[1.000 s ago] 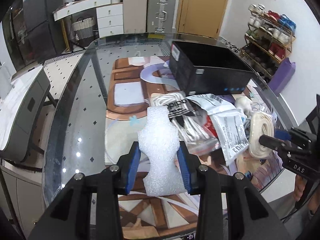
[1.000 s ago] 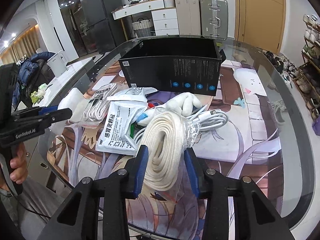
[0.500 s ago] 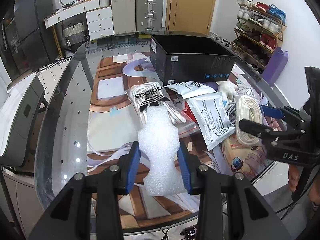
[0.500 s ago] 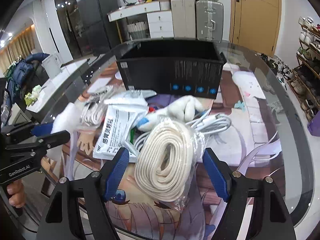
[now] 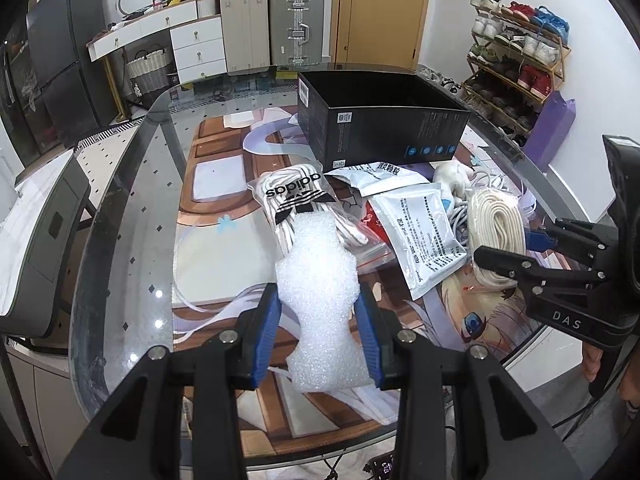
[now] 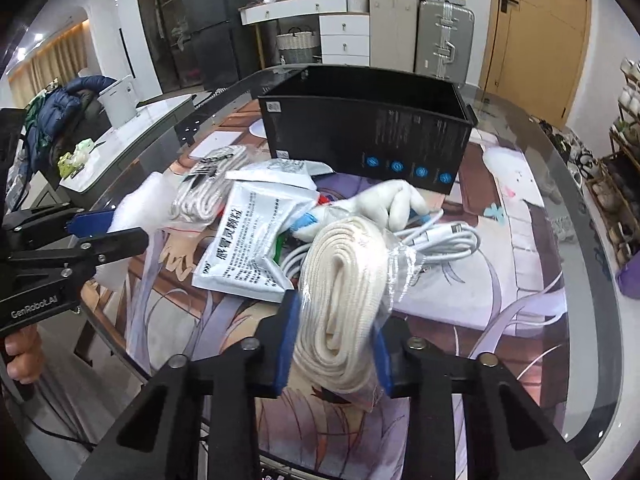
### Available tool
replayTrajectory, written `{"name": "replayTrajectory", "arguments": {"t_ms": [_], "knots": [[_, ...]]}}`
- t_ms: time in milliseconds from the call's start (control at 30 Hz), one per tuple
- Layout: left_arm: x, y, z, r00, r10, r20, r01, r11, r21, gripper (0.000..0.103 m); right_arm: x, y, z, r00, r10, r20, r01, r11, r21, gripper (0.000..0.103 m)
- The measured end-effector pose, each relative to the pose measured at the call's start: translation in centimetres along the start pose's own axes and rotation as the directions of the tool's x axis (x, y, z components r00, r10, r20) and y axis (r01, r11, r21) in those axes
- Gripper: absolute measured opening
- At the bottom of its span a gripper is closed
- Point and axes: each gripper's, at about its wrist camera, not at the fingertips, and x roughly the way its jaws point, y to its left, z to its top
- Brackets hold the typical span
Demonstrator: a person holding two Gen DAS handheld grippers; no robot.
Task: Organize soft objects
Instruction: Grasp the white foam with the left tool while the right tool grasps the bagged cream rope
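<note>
— Open on the left? 
— Yes: bare glass desk (image 5: 120,216) along the left edge, clear to the far rim.
— Blocked in the middle?
— By the black box (image 5: 380,120), standing far centre, open on top; heaped just before it, packets (image 5: 424,232), a cable (image 6: 440,240), a bagged lace bundle (image 5: 296,200).
— Right side?
— Bare mat (image 6: 520,264) right of the pile.

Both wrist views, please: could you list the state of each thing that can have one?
Left claw: shut on the white foam piece.
Right claw: jaws closing around the bagged cream rope coil.
Black box: open at the top, upright on the glass table.
Adidas lace bag: lying flat, untouched.
White pouch: flat on the pile.
White cable: coiled, loose.
</note>
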Motion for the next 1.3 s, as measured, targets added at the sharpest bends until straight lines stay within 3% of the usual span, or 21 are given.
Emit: {"name": "replayTrajectory", "arguments": {"t_ms": [267, 1300], "knots": [[-0.5, -0.4, 0.2, 1.000, -0.011, 0.018, 0.011, 1.000, 0.009, 0.036, -1.6, 0.4, 0.0, 0.999, 0.032, 0.026, -0.031, 0.999, -0.017, 0.017], [-2.3, -1.8, 0.8, 0.997, -0.038, 0.073, 0.036, 0.999, 0.035, 0.036, -5.8, 0.5, 0.1, 0.989, 0.072, 0.127, -0.069, 0.997, -0.033, 0.016]]}}
